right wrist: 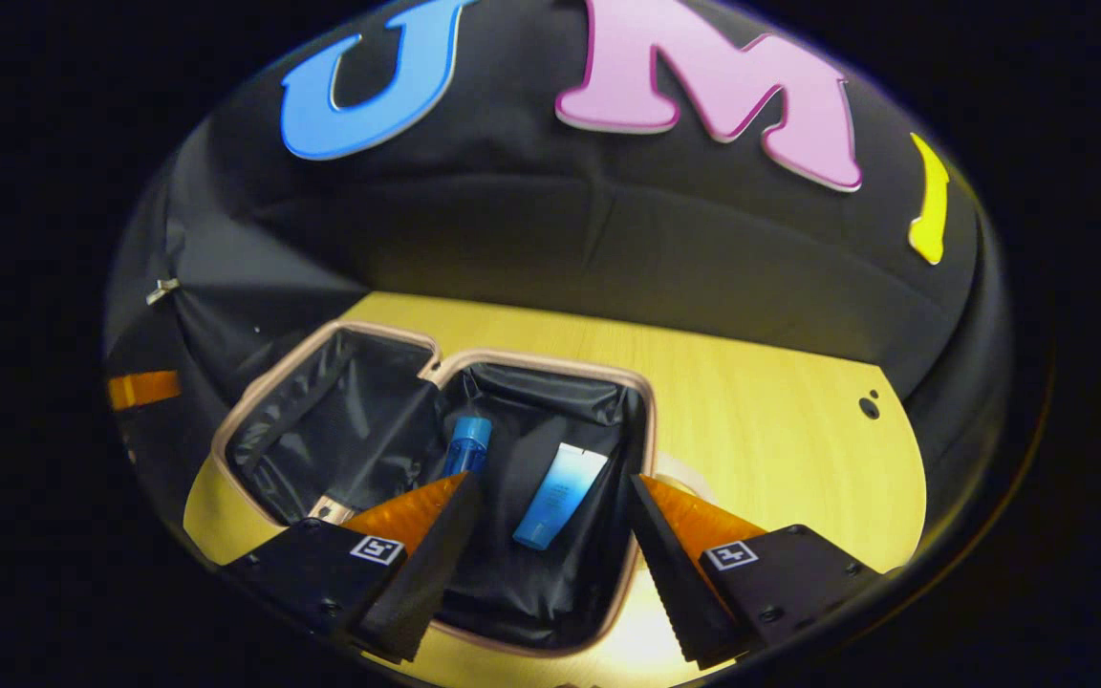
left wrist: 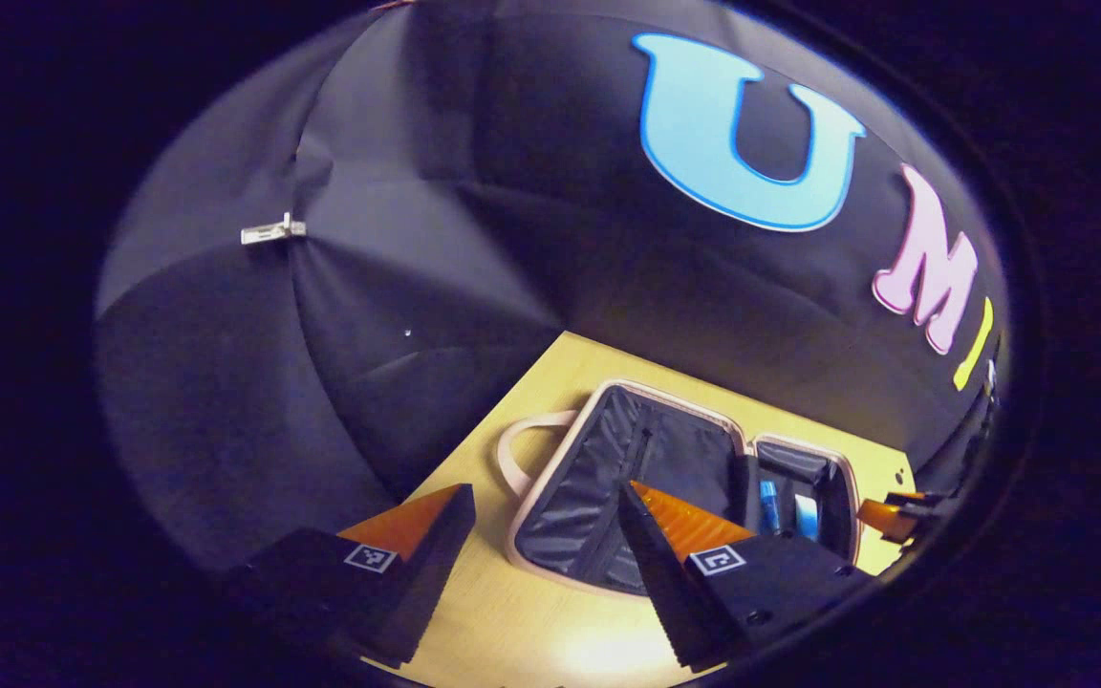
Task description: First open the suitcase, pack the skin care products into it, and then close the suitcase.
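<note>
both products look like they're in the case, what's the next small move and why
Probably bring the left gripper to the lid's outer edge by the handle, ready to fold it shut. The suitcase lies open flat, the bottle and tube lie in its other half, and both grippers are open and empty.

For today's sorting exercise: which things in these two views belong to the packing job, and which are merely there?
Part of the job:
- open suitcase
- blue bottle inside it
- blue tube inside it
- left gripper, fingers apart
- right gripper, fingers apart

Merely there:
- wooden table
- metal clip on the booth wall
</note>
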{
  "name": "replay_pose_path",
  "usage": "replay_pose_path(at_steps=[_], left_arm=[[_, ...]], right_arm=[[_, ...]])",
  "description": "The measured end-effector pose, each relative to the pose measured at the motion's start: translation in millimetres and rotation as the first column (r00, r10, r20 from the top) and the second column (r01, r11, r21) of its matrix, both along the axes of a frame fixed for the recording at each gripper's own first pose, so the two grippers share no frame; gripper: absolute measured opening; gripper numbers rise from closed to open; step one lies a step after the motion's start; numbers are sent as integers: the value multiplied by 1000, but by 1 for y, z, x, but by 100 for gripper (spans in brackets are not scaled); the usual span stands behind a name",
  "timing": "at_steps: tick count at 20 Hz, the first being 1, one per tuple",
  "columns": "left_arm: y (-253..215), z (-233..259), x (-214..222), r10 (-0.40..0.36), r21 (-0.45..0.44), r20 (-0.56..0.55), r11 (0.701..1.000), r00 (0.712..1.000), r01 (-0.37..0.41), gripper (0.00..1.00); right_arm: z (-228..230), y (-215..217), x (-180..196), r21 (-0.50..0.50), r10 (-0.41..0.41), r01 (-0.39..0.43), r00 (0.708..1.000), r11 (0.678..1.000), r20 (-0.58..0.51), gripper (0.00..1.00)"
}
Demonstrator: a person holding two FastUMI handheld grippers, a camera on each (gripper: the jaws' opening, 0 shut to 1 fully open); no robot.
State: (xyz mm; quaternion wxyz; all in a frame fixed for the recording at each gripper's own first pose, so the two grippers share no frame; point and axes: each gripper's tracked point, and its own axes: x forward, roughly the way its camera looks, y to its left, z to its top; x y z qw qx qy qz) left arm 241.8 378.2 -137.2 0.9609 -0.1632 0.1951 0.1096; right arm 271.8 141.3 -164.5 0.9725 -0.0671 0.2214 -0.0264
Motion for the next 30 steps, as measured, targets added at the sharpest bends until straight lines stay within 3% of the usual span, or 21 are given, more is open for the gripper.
replay_pose_path(at_steps=[3,6,9,11,13,15,16,17,18,21,24,27,29,30], left_arm=[[31,-25,44,7,-173,-44,985,999,-15,94],[64,-60,76,37,-287,-104,956,994,-66,91],[71,-92,101,18,-410,-171,908,985,-87,82],[65,-108,109,-6,-512,-193,854,981,-95,76],[63,-116,119,10,-596,-177,795,984,-116,68],[57,-114,119,28,-646,-158,753,987,-124,36],[53,-118,122,21,-643,-154,757,988,-116,20],[56,-110,118,14,-624,-149,774,989,-105,22],[56,-100,115,14,-588,-146,803,989,-98,14],[50,-49,104,0,-397,-112,917,994,-45,7],[13,35,92,-43,-202,-30,979,999,36,6],[-54,124,75,-122,-66,84,990,989,128,6],[-120,169,56,-191,-28,141,980,971,197,2],[-155,181,45,-225,-17,162,973,961,231,6]], right_arm=[[14,-14,-44,-26,6,-5,999,1000,39,98],[32,-32,-84,4,-39,39,997,999,64,98],[53,-53,-113,16,-82,81,991,997,104,97],[52,-69,-128,2,-112,112,991,994,72,97],[51,-79,-135,-7,-131,132,989,991,63,97],[44,-89,-143,-10,-145,146,989,989,41,97],[41,-92,-146,-4,-148,149,988,989,33,97],[40,-95,-148,-1,-154,155,987,988,32,97],[40,-100,-149,1,-157,157,987,988,33,97],[44,-106,-150,23,-156,156,987,988,43,97],[54,-111,-150,51,-138,134,987,990,76,97],[66,-122,-155,77,-109,102,990,992,92,97],[76,-133,-160,98,-97,86,989,991,111,97],[80,-140,-164,101,-87,75,989,992,121,97]])
